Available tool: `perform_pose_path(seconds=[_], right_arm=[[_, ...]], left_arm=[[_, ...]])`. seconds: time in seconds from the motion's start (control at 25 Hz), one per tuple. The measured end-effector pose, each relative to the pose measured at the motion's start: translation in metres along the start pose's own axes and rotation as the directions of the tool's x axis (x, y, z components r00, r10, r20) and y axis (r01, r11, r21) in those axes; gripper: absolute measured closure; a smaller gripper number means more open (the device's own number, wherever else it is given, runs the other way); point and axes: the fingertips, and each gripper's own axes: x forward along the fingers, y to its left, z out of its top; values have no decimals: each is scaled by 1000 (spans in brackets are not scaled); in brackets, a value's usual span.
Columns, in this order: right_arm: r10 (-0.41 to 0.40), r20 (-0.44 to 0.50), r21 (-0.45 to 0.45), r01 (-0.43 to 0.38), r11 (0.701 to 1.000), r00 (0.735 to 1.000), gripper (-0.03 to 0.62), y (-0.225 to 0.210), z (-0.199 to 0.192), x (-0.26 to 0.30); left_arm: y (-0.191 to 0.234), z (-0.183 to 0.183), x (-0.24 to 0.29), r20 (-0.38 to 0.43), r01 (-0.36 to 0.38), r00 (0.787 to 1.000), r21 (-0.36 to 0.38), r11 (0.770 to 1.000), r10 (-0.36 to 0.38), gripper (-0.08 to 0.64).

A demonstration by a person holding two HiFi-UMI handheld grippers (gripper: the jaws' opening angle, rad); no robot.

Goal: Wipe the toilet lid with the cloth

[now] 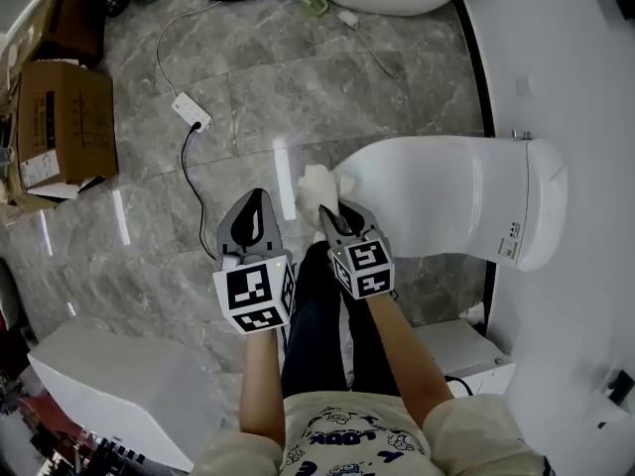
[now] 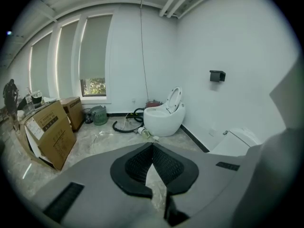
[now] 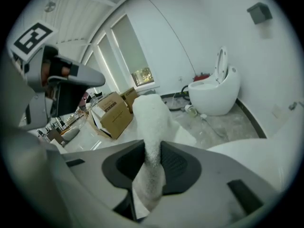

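Gripping the cloth (image 3: 149, 118) in the fingers of the right gripper (image 3: 152, 145), its lower end hidden. Unclear whether touching the toilet lid (image 1: 437, 191). Holding the fingers of the left gripper (image 2: 152, 147) together, empty.

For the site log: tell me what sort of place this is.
Probably a bathroom-fixture showroom or unfinished washroom: a closed toilet, a second toilet with its lid up by the far wall, and cardboard boxes on the marble-look floor.
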Motion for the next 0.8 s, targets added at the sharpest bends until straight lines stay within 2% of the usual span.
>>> perform_pose_path(seconds=[0.16,0.4,0.6,0.8], right_arm=[[-48,138,-44,54,998,989,502,0,93,-45],[-76,313,-83,106,991,947,502,24,203,-133],[-61,441,-144,137,980,895,502,52,277,-198],[-42,546,-183,167,969,837,502,82,329,-260]], left_arm=[[1,60,-26,81,-10,997,-2,1000,11,557],[-5,142,-85,192,-24,981,-29,999,29,557],[-9,209,-134,314,-32,949,-34,999,41,557],[-7,263,-187,412,-49,910,-32,998,57,557]])
